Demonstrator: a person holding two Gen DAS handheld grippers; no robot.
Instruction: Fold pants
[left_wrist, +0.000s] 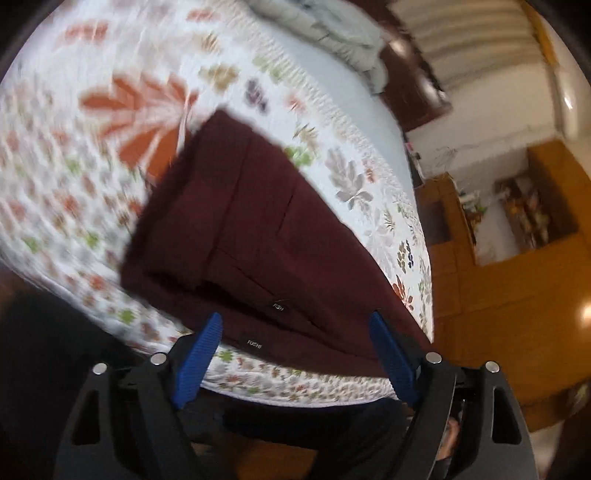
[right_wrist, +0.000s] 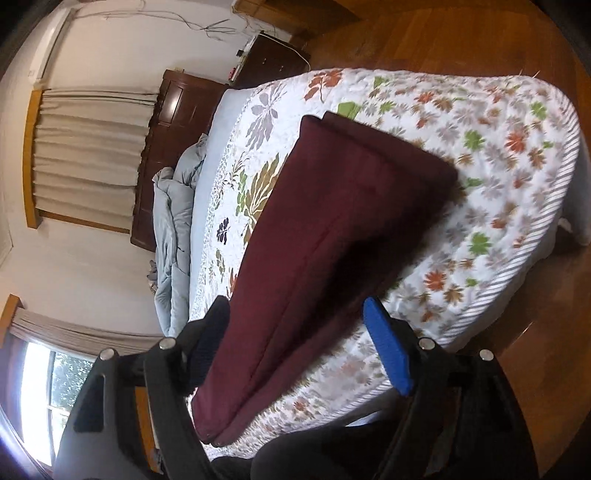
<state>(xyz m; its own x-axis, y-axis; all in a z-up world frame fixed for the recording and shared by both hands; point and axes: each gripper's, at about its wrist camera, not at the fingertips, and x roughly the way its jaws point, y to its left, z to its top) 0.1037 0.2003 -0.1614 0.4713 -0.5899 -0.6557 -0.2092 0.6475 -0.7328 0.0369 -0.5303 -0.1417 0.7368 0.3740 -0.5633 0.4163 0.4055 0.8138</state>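
Observation:
Dark maroon pants (left_wrist: 251, 229) lie folded lengthwise on a floral quilt (left_wrist: 92, 184) near the bed's edge. Two small labels show on the end nearest the left wrist camera. My left gripper (left_wrist: 295, 319) hovers at that end, open, its blue pads (left_wrist: 207, 350) wide apart and touching no cloth. In the right wrist view the pants (right_wrist: 332, 221) stretch away as a long strip, with the leg hems closest. My right gripper (right_wrist: 295, 302) is open too. One finger stands on each side of the strip, and the blue pad (right_wrist: 388, 354) is clear of the fabric.
A crumpled grey blanket (right_wrist: 173, 206) lies at the head of the bed by a dark wooden headboard (right_wrist: 166, 147). Curtains (right_wrist: 85, 147) and a nightstand (right_wrist: 269, 59) stand beyond it. Wooden floor (right_wrist: 443, 37) surrounds the bed. Orange-brown cabinets (left_wrist: 498, 277) line the room.

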